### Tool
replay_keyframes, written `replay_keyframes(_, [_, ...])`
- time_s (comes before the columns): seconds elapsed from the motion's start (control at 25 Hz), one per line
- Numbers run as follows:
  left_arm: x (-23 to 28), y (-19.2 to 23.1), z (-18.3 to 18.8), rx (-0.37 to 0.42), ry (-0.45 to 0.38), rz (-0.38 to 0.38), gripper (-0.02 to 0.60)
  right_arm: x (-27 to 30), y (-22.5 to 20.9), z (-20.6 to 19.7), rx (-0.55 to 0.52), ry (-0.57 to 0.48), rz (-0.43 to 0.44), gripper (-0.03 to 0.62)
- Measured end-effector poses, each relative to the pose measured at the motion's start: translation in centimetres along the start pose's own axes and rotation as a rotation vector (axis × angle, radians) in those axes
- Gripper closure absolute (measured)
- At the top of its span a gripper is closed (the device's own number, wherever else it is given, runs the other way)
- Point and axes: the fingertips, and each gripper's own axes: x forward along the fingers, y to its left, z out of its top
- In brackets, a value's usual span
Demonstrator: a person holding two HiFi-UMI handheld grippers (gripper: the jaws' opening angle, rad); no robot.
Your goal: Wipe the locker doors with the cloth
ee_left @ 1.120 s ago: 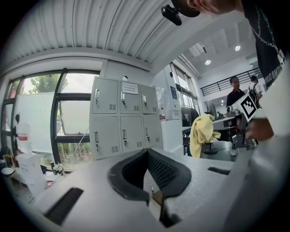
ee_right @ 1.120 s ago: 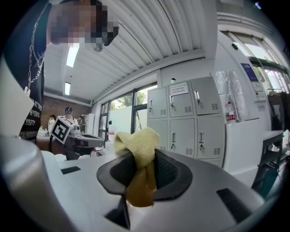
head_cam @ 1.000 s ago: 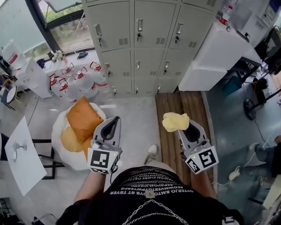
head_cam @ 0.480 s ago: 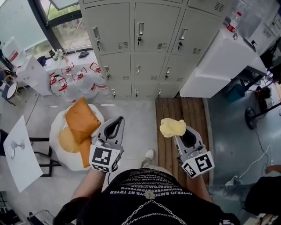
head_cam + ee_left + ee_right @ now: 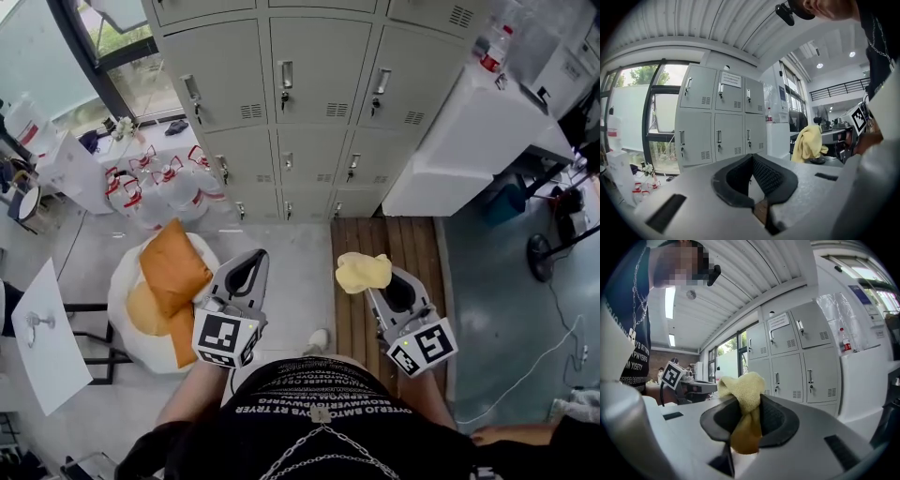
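Before the grey lockers (image 5: 309, 94), well apart from their doors, the right gripper (image 5: 380, 284) is clamped on the yellow cloth (image 5: 363, 272). The cloth bunches above the jaws and hangs down between them. The left gripper (image 5: 251, 262) is held level beside it, jaws together, nothing between them. Both point toward the lockers. An orange cushion (image 5: 173, 262) lies on the floor at left.

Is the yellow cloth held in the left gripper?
No, the yellow cloth is clamped between the jaws of the right gripper, while the left gripper has nothing between its jaws.
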Motion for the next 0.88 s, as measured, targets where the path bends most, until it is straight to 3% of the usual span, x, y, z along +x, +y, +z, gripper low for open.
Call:
replay_keyframes(0.52, [6.0, -2.6, 1.5, 0.021, 0.014, 0.033, 0.578, 0.4, -7.9, -0.2, 0.014, -0.013, 0.046, 0.502])
replay_keyframes(0.88, [5.6, -3.6, 0.8, 0.016, 0.048, 0.054, 0.578, 1.1, -7.7, -0.8, 0.039, 0.007, 0.117, 0.502])
